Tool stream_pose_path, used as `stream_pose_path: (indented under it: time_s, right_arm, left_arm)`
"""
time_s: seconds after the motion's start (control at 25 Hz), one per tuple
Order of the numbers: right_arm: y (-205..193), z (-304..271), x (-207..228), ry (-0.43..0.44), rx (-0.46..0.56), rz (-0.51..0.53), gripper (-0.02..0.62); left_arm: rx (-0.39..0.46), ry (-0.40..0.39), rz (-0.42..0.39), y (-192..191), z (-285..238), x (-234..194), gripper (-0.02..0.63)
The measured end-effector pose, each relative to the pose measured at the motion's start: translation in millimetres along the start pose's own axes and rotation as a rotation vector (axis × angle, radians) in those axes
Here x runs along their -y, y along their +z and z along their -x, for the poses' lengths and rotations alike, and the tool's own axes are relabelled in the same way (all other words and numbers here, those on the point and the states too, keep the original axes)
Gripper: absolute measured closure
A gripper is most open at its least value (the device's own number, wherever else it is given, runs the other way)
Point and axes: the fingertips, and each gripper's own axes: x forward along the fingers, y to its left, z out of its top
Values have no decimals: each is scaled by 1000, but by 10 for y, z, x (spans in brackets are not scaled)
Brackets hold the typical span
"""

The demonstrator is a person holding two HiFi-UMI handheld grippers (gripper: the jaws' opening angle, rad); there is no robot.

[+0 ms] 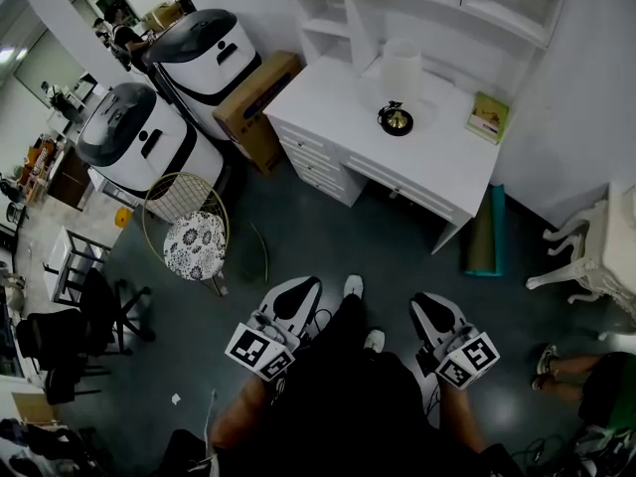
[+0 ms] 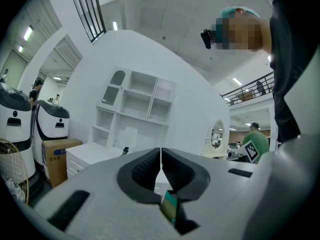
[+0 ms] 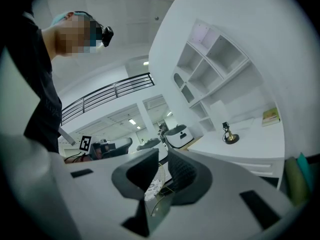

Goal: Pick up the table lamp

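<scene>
The table lamp, small with a black and gold base, stands on the white desk at the far side of the room, with a white cylinder just behind it. The right gripper view shows the lamp far off on the desk. Both grippers are held low near my legs, well short of the desk. My left gripper has its jaws touching at the tips, with nothing held. In my right gripper the jaws stand almost together with only a thin slit, and nothing is between them.
Two white rounded machines and a cardboard box stand left of the desk. A gold wire stool is on the dark floor ahead left. A green rolled mat leans by the desk's right end. A book lies on the desk.
</scene>
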Motion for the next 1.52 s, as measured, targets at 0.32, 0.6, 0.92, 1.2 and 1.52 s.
stream_pose_path:
  time_s: [0.32, 0.6, 0.92, 1.2, 1.52]
  right_arm:
    - [-17, -288, 238, -31, -14, -4, 526]
    - [105, -823, 566, -52, -69, -5, 525]
    - [304, -1724, 954, -34, -100, -2, 525]
    - [478, -2294, 1227, -55, -119, 3, 525]
    - [564, -2516, 1481, -99, -118, 3, 525]
  left_arm:
    - [18, -21, 12, -23, -288, -332, 581]
    - [16, -39, 42, 40, -776, -873, 581]
    - [3, -59, 56, 96, -1360, -1623, 581]
    - [-12, -127, 76, 141, -1855, -2048, 581]
    - [-19, -166, 94, 140, -2187, -2255, 581]
